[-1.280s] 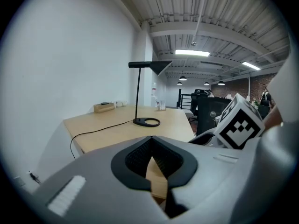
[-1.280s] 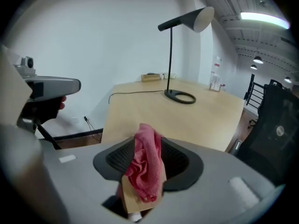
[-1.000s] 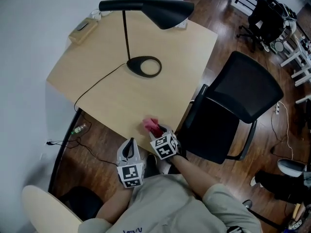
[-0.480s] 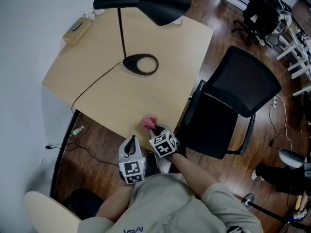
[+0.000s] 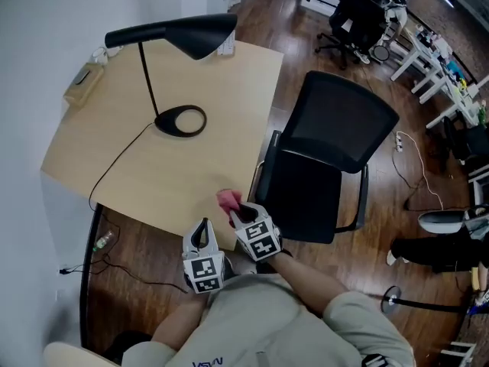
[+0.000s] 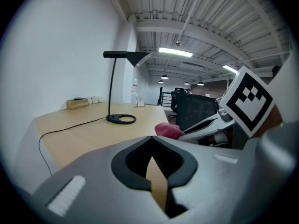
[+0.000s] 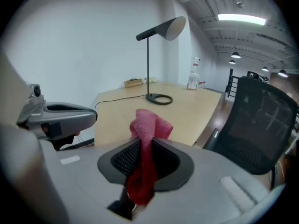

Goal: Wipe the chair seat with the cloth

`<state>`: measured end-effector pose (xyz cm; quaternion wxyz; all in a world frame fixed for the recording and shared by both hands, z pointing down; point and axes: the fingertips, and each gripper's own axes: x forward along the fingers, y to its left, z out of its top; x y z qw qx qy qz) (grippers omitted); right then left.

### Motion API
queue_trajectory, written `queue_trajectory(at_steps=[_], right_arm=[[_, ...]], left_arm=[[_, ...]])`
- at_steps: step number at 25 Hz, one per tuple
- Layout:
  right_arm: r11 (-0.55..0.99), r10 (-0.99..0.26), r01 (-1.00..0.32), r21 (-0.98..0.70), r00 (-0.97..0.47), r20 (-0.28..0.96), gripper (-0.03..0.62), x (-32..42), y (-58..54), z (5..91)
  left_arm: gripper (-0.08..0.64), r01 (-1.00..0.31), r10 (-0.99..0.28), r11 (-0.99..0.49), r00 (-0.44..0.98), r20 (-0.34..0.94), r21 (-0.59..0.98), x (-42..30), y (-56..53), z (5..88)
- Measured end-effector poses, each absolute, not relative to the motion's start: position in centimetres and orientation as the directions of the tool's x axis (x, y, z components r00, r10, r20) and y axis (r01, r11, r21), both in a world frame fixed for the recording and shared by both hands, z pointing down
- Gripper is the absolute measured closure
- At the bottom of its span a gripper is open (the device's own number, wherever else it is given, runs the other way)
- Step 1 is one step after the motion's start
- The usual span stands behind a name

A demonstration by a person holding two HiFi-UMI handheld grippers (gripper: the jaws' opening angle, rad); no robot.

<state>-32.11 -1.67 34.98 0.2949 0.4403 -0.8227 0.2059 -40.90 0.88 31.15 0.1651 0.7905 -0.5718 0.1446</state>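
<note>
A pink cloth (image 5: pixel 228 199) sits at the near edge of the wooden desk (image 5: pixel 153 167). My right gripper (image 5: pixel 239 213) has it between its jaws, which are closing. In the right gripper view the cloth (image 7: pixel 150 129) stands bunched above the right gripper (image 7: pixel 147 146), and the pads press on its lower fold. The black chair seat (image 5: pixel 302 197) lies just right of that gripper, with nothing on it. My left gripper (image 5: pixel 201 234) hangs beside the desk edge to the left, shut and holding nothing. Its own view shows the left gripper (image 6: pixel 152 141) with jaws together and the cloth (image 6: pixel 168 130) beyond.
A black desk lamp has its base (image 5: pixel 180 121) mid-desk and its head (image 5: pixel 172 35) over the far side, with a cable trailing left. The chair back (image 5: pixel 344 125) rises behind the seat. More chairs and white desks stand at the far right on the wood floor.
The head view has swung right, so the desk and chair sit further left in frame. The pink cloth stays at the right gripper's tips. The left gripper has hardly moved.
</note>
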Motion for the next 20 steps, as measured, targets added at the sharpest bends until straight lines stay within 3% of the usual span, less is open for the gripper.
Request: queue_trajectory(at_steps=[9,20], right_arm=[[0.328,-0.755,-0.941,-0.08,-0.312,0.577,0.517,-20.3,-2.5,31.1],[0.271,-0.748,-0.951,-0.152,-0.307,0.588,0.517,-4.9,-6.7,34.7]], left_arm=[[0.554,-0.875,-0.803,-0.473,0.476,0.357,0.104,-30.5,0.7,28.4],[0.554,-0.876,-0.786,-0.47,0.471,0.401,0.108,-14.0,-3.2,29.9]])
